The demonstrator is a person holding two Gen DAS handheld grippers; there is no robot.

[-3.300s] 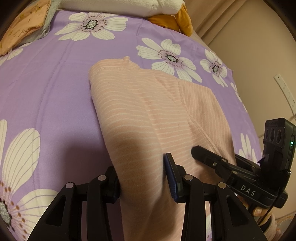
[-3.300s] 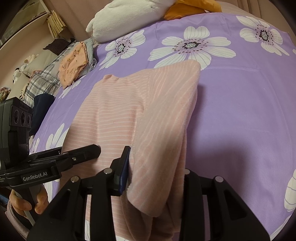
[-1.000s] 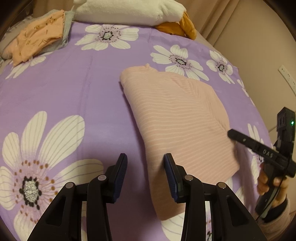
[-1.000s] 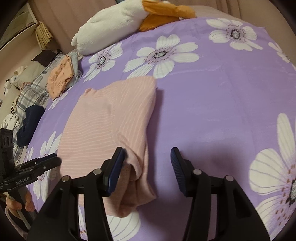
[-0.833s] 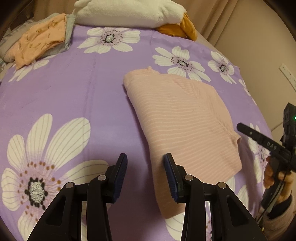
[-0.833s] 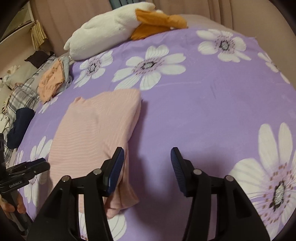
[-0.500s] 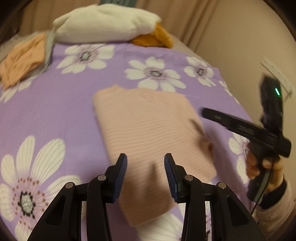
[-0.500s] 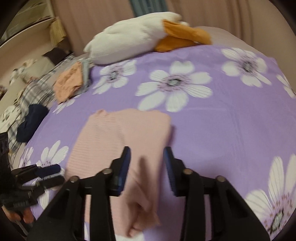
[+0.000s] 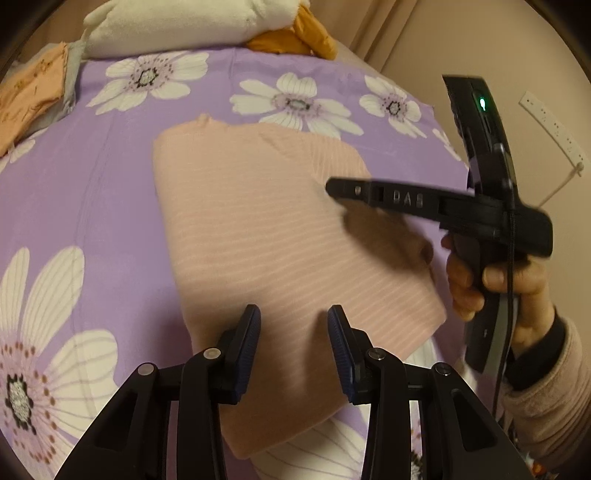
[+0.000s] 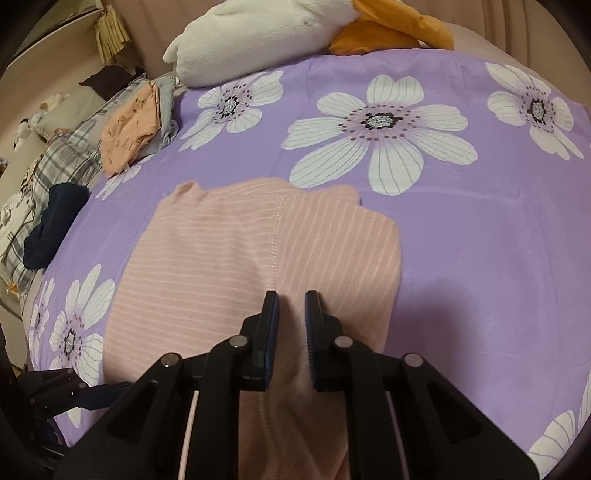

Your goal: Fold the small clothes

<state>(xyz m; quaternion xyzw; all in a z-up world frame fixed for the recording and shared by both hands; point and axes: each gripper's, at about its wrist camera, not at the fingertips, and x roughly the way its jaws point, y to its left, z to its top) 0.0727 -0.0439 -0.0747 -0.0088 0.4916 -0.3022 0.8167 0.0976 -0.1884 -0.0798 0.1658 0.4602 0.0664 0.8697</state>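
Pink striped cloth (image 9: 266, 236) lies folded in the middle of the bed, flat on the purple bedspread (image 9: 92, 192) with its big white flowers. Your left gripper (image 9: 293, 350) hangs over the near edge of that garment with its blue pads well apart and nothing between them, so it is released; the cloth shows through the gap below. Your right gripper (image 10: 291, 325) sits above the right half of the garment, close to the stitched seam that runs down it. Its jaws have just been closing and now stand with only a narrow slot between the pads. No fabric is pinched in that slot, as far as the right wrist view shows; the cloth lies beneath the fingertips rather than between them. From the left wrist view you can see your right hand (image 9: 495, 280) wrapped round the handle of that gripper, in a pale fleecy sleeve (image 9: 554, 387), with the black fingers reaching out over the garment's right side. Beyond the garment, at the head of the bed, lies a white and orange plush toy (image 10: 280, 33). Off the left edge, a folded orange garment (image 10: 129, 129) rests on a small stack of other clothes.
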